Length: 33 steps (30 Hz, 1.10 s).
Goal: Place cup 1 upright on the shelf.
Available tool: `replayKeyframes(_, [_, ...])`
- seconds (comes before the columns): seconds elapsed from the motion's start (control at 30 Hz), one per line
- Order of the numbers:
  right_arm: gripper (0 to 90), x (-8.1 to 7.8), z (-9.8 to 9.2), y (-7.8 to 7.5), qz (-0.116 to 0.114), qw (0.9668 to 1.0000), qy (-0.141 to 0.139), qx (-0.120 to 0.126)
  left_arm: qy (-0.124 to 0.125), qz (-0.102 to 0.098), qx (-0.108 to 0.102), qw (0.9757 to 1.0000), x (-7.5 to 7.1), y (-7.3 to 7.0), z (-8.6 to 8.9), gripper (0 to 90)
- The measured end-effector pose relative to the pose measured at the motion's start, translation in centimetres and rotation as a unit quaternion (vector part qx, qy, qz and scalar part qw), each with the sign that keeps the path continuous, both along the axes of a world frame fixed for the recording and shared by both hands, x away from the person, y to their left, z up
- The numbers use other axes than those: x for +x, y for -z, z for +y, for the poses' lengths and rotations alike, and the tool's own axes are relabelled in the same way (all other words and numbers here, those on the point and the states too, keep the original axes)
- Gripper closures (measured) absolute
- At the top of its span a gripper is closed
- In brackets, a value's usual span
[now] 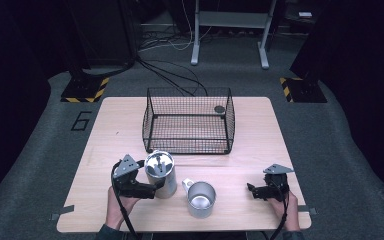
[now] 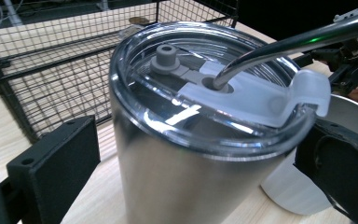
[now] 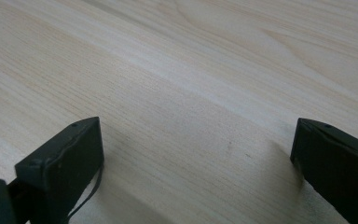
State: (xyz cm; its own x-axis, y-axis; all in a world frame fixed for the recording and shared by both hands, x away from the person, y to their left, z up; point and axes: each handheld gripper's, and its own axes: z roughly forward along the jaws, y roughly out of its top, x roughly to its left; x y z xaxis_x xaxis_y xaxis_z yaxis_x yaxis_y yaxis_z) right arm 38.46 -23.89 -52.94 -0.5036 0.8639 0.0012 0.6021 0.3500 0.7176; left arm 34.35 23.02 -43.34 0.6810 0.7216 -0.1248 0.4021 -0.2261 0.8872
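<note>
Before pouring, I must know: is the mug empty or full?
Empty: the mug stands upright and its bare metal bottom shows inside.

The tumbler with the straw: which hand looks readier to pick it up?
Left. The left gripper has its jaws open on either side of the tumbler. The right gripper sits apart over bare table, beyond the mug.

Numeral "6" on floor (image 1: 82, 120)
</note>
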Motion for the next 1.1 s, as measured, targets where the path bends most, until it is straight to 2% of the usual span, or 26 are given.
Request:
replayKeyframes(0.37, [2.0,0.0,0.0,0.0,0.0,1.0,0.0,0.0,0.01,-0.001,-0.022,0.9997,0.9,1.1,-0.4,0.0])
replayKeyframes(0.5, [1.9,0.0,0.0,0.0,0.0,1.0,0.0,0.0,0.005,-0.01,-0.029,0.9995,0.9,1.2,-0.6,0.0])
replayKeyframes(0.63, [1.9,0.0,0.0,0.0,0.0,1.0,0.0,0.0,0.003,-0.01,-0.029,0.9995,0.9,1.3,-0.7,0.0])
replayKeyframes(0.67, [2.0,0.0,0.0,0.0,0.0,1.0,0.0,0.0,-0.003,-0.014,-0.035,0.9993,0.8,1.4,-0.9,0.0])
replayKeyframes(1.1, [2.0,0.0,0.0,0.0,0.0,1.0,0.0,0.0,-0.019,-0.033,-0.033,0.9987,1.1,1.8,-2.0,0.0])
